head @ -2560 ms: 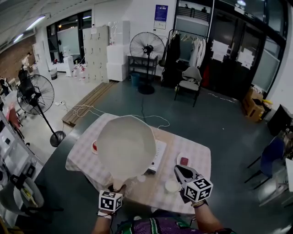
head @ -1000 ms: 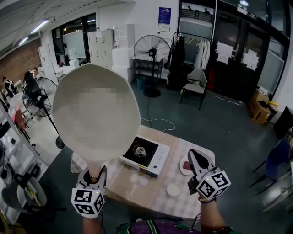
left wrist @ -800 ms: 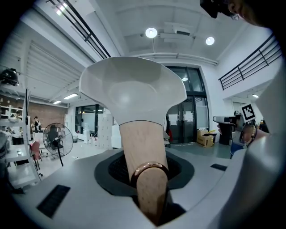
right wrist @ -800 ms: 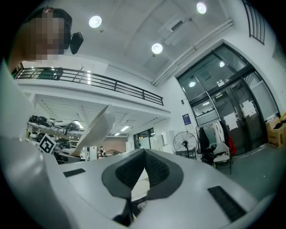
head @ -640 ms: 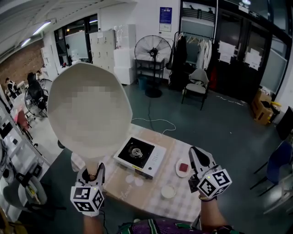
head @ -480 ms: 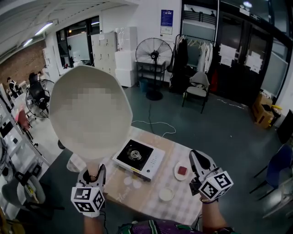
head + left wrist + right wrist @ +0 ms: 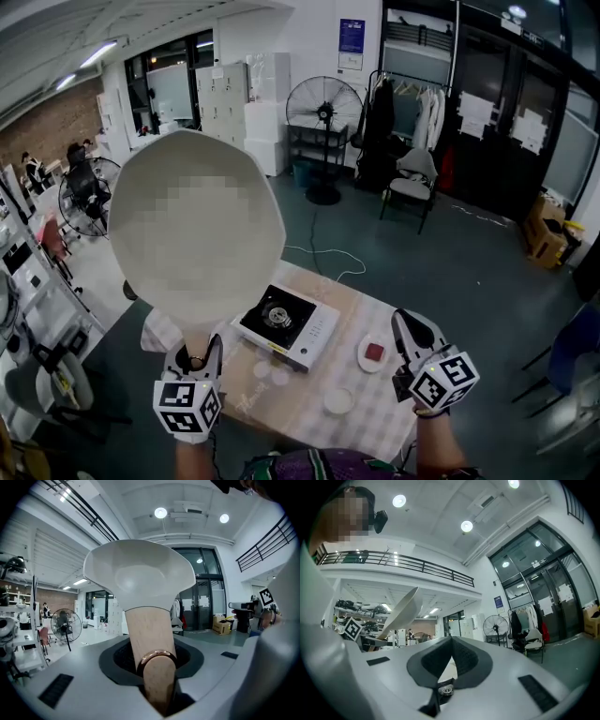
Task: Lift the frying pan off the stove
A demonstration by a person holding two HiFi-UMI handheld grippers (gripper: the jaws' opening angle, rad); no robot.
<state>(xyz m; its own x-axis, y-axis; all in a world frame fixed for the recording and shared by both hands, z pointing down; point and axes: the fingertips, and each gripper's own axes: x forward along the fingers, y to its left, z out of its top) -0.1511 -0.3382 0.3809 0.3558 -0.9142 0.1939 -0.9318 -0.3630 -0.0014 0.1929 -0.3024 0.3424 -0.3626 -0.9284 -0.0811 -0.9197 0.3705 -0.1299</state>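
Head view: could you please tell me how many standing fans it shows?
2. The first fan stands by the back wall, beside the clothes rack. The second fan stands at the far left, just beside the raised pan. The pan may hide more.

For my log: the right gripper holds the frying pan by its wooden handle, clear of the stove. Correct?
No: the left gripper holds it, not the right, as the left gripper view shows. The rest stands: wooden handle, frying pan clear of the stove.
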